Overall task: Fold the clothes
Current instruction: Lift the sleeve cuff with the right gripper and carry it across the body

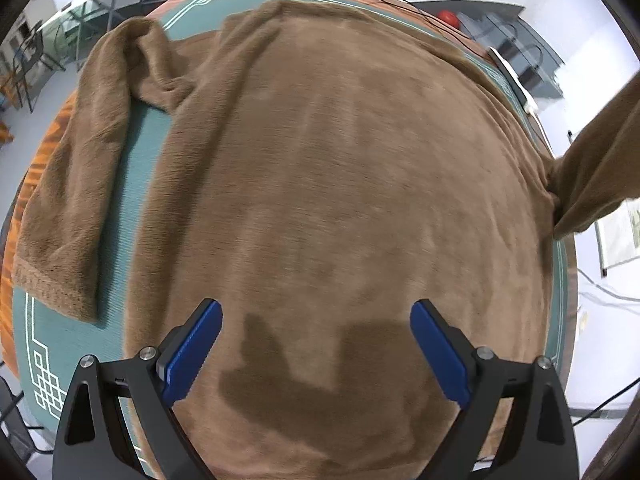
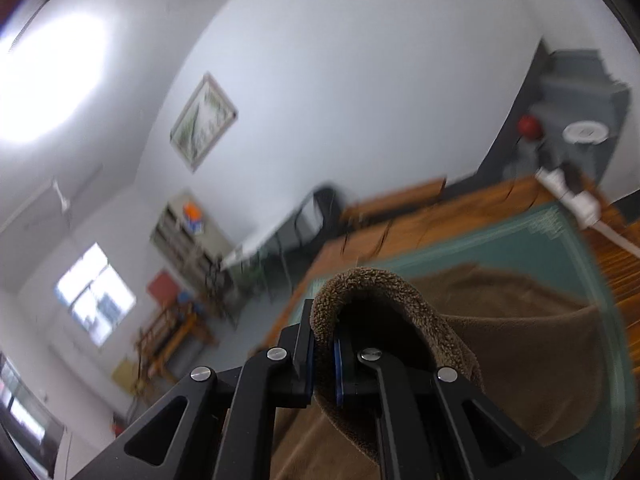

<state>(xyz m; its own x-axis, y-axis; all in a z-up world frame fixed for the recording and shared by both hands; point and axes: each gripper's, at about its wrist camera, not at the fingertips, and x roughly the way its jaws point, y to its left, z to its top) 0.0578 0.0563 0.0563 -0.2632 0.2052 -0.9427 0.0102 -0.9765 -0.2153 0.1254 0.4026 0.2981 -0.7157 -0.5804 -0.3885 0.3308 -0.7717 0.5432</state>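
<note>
Your left gripper (image 1: 316, 344) points down at the brown fleece garment (image 1: 340, 184), jaws spread wide with nothing between them; the cloth lies flat just beyond and beneath its blue pads (image 1: 194, 354), over a teal mat (image 1: 72, 344). One sleeve (image 1: 76, 184) lies off to that gripper's left. Your right gripper (image 2: 324, 336) is clamped on a fold of the same garment (image 2: 532, 344), which loops over its tips and trails away to its right. No readable writing shows anywhere.
</note>
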